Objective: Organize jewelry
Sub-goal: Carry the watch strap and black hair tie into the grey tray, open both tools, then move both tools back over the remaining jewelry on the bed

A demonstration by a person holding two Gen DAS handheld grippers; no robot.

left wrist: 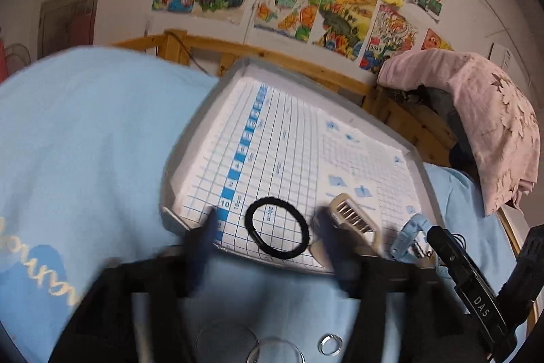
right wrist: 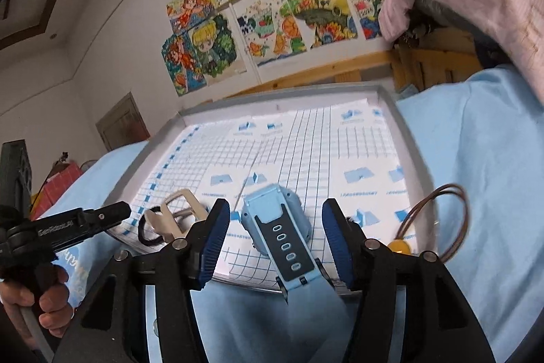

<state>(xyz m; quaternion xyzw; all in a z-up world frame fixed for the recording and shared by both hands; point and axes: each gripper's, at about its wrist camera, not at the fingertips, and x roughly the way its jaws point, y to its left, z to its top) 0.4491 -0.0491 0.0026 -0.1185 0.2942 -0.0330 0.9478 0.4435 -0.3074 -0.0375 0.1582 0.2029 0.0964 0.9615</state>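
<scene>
In the right wrist view, the right gripper [right wrist: 272, 237] is standing wide open, and the light blue watch [right wrist: 277, 220] is lying straight between its two blue-padded fingers, low in the centre of the frame. The watch is sitting on the near edge of the gridded tray [right wrist: 391, 97], which is resting on a blue-covered bed. Its long axis is running roughly along the gripper's own line of sight: the case is lying farther up the frame, and the dark strap with its row of holes is trailing back toward the camera, overhanging the tray rim. Closing across the strap or case therefore looks like the natural grasp, and the right gripper seems the nearer one for it.

In the left wrist view, the left gripper [left wrist: 268, 244] is likewise gaping open, blurred, with the black hair tie [left wrist: 277, 227] lying flat on the tray just beyond and between its fingers. A beige hair clip [left wrist: 353, 220] is sitting beside the right-hand finger. At the lower right of the right wrist view, a brown cord necklace [right wrist: 442, 220] with a yellow pendant is draping over the tray's edge, well apart from both grippers.
</scene>
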